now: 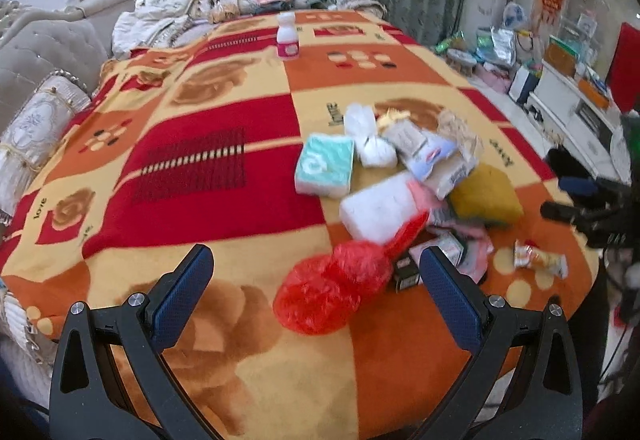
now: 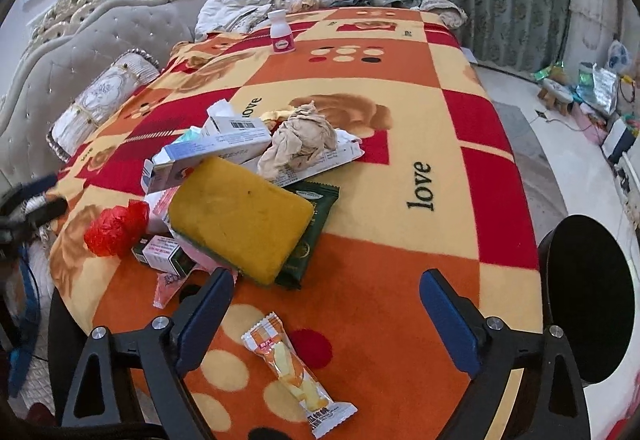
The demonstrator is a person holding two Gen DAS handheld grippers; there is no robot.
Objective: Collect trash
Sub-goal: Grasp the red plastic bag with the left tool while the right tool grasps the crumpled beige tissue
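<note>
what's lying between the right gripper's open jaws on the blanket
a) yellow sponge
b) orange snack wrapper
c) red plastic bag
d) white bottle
b: in the right wrist view the orange snack wrapper lies on the blanket between the right gripper jaws, which stand open and touch nothing.

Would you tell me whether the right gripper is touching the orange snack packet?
Apart: in the right wrist view the right gripper stands open, and the orange snack packet lies between its fingers with blanket showing either side.
</note>
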